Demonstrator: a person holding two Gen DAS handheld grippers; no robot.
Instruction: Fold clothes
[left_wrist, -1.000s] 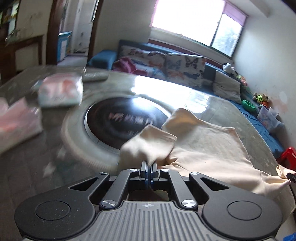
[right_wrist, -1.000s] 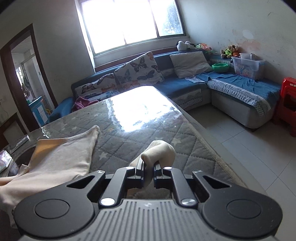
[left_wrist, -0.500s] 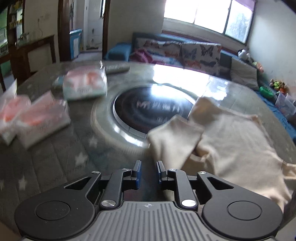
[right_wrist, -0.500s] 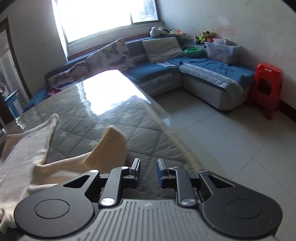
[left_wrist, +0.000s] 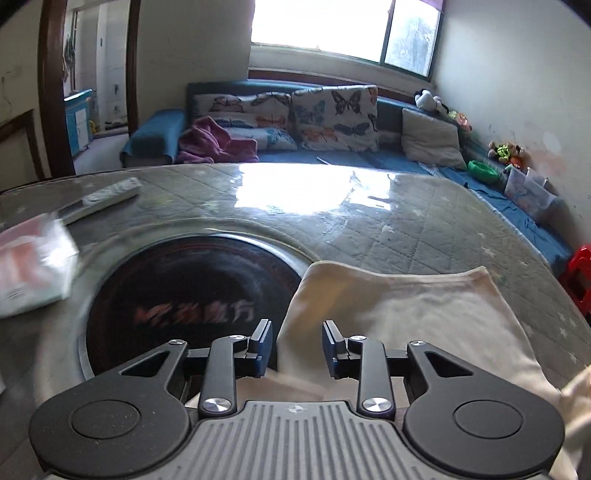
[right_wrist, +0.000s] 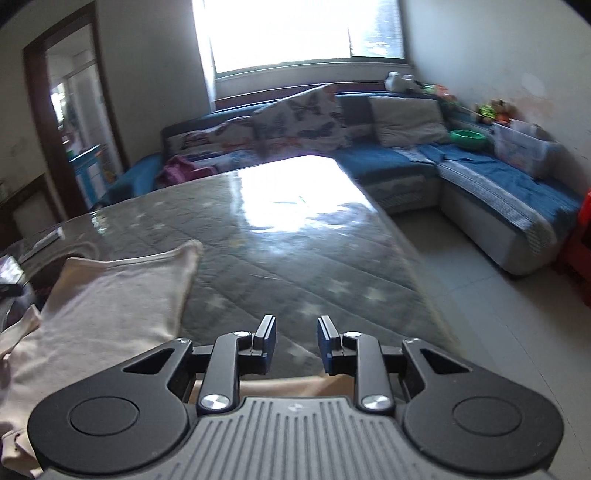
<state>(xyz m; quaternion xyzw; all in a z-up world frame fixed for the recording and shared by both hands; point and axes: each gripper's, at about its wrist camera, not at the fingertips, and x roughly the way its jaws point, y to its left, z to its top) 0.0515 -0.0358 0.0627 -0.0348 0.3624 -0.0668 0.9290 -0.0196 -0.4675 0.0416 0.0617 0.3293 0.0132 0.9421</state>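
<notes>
A cream garment (left_wrist: 406, 317) lies spread on the glass-topped quilted table (left_wrist: 424, 229). In the left wrist view my left gripper (left_wrist: 297, 345) hangs over the garment's left edge; its jaws are opening, the cloth lies below the gap and the pads do not press it. The right wrist view shows the same garment (right_wrist: 110, 302) at the left, with a strip of it under the gripper body. My right gripper (right_wrist: 296, 341) is above bare quilted table (right_wrist: 295, 258) near the right edge, its jaws opening with nothing between them.
A dark round inset (left_wrist: 192, 295) sits in the table left of the garment. Plastic-wrapped packs (left_wrist: 33, 266) and a remote (left_wrist: 110, 192) lie at the far left. A blue sofa (right_wrist: 480, 173) and a red stool (right_wrist: 583, 240) stand beyond the table's right edge.
Both grippers were shut on folds of the cream garment and have let go. Their jaws have spread, the cloth has dropped flat onto the table, and both views have swung sideways.
</notes>
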